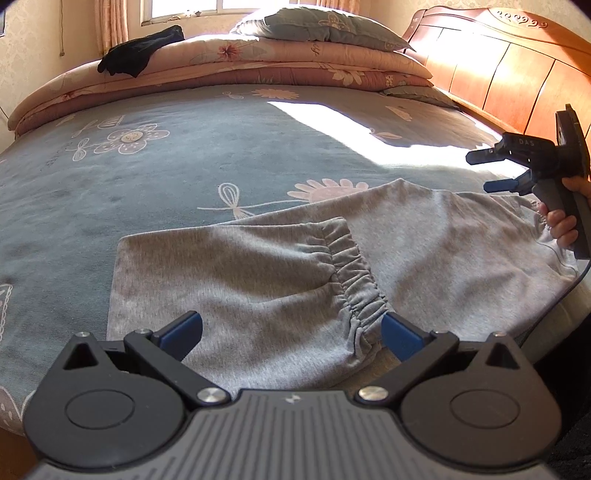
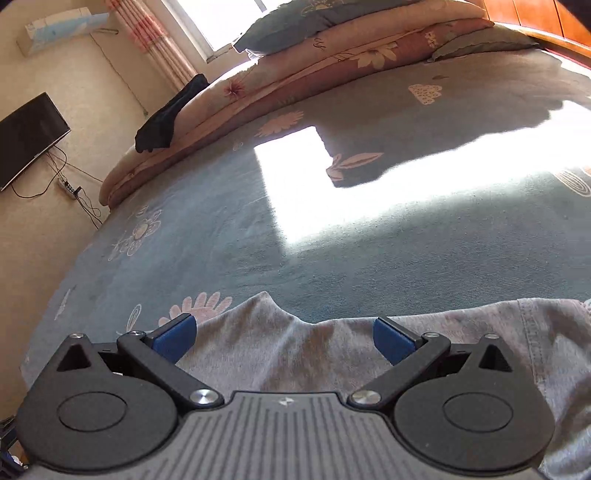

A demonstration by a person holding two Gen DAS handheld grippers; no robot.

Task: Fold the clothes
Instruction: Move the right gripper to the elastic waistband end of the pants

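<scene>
Left wrist view shows my left tongs (image 1: 291,334) spread above the folded grey trousers (image 1: 236,266) on the bed (image 1: 147,177), my right tongs (image 1: 487,171) spread too.

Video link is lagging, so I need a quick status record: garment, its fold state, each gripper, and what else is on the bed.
garment: grey sweatpants, lying on the blue floral bedsheet
fold state: one leg doubled back over the rest, its elastic cuff on top
left gripper: open, over the cuff, holding nothing
right gripper: open, over the far edge of the pants, holding nothing
other items: folded quilts with a pillow on top; dark garment on the quilts
</scene>
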